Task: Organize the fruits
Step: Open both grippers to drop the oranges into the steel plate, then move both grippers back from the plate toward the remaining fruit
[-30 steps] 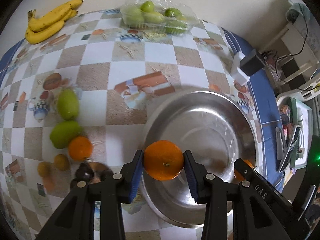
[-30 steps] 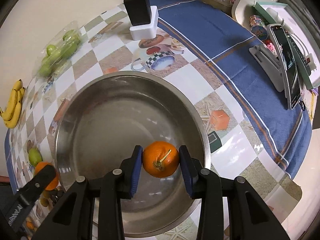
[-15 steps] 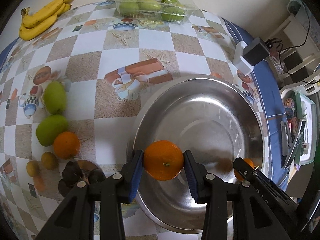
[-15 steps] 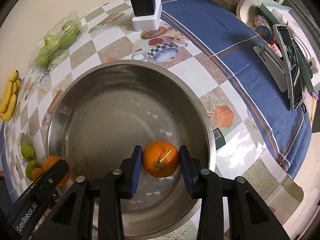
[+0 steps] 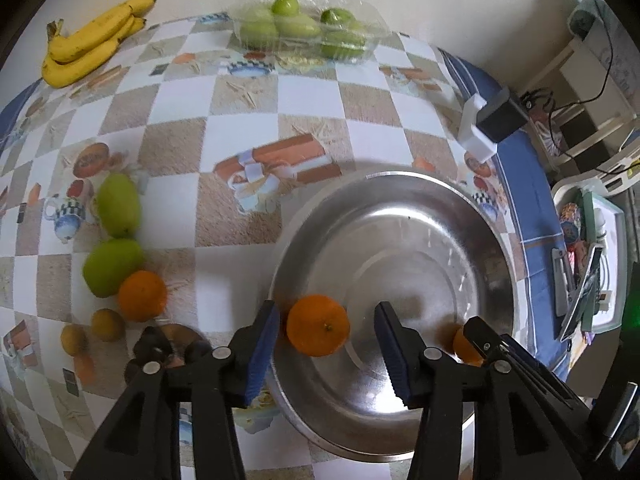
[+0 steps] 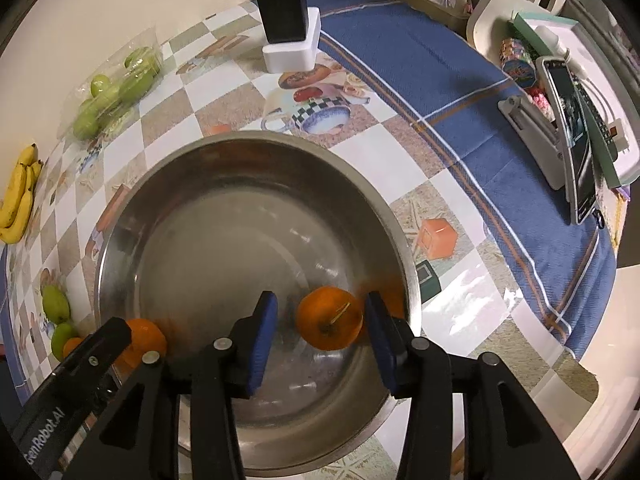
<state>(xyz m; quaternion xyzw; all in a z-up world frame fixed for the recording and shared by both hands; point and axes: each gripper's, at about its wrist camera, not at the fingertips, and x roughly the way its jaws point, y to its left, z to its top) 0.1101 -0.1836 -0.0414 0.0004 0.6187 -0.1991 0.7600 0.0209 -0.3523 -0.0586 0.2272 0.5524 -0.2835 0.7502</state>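
A steel bowl stands on the checked tablecloth. My left gripper is open above the bowl's near left rim, and an orange lies free between its jaws inside the bowl. My right gripper is open too, with a second orange loose between its jaws, close to the right pad, at the bowl's right side. Each view shows the other orange partly behind the other gripper.
On the cloth left of the bowl lie two green mangoes, a third orange, small yellow fruits and dark fruits. Bananas and a clear pack of green fruit lie at the far edge. A black charger stands behind the bowl.
Both grippers have opened and let go of their oranges, which now sit in the bowl. Both were shut on the oranges in the earlier frames.
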